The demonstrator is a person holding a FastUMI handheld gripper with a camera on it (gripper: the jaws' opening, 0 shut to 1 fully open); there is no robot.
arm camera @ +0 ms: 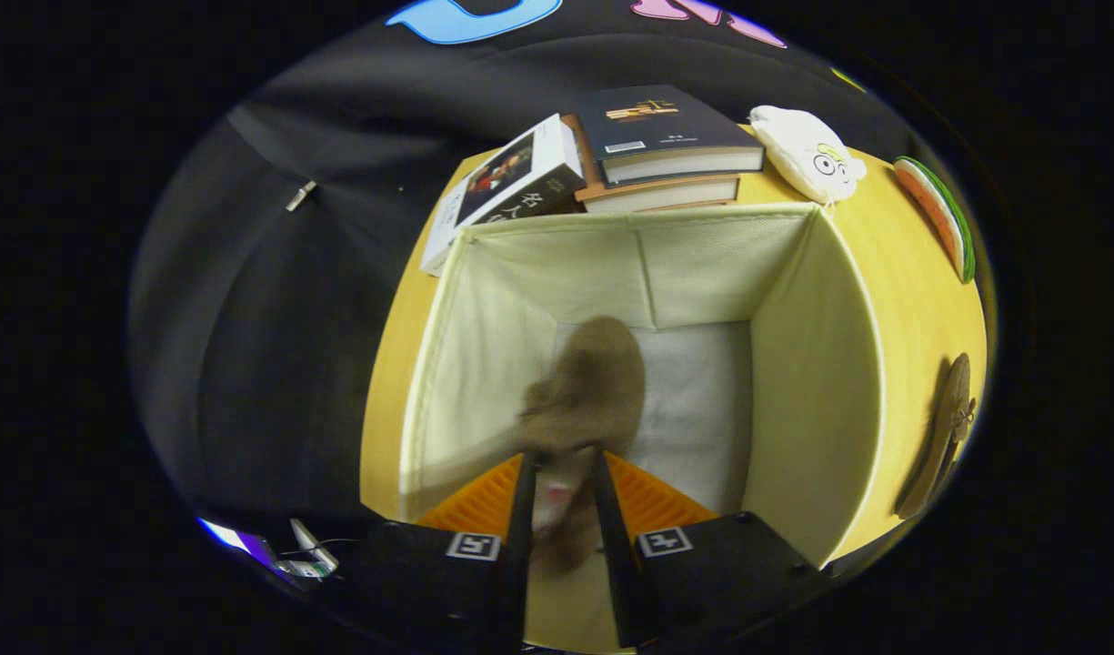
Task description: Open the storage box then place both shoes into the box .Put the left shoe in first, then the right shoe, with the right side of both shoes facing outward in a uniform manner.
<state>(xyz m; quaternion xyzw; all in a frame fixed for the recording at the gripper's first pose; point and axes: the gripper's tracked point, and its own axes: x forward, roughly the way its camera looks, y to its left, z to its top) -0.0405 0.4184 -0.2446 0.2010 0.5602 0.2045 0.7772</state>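
since the box stands open, my gripper hangs over it, clamped on a brown shoe to lower in

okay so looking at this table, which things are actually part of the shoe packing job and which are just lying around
Part of the job:
open storage box
brown shoe held between the gripper fingers, over the box
second shoe on the table, right of the box

Lying about:
stacked books
white plush toy
watermelon slice toy
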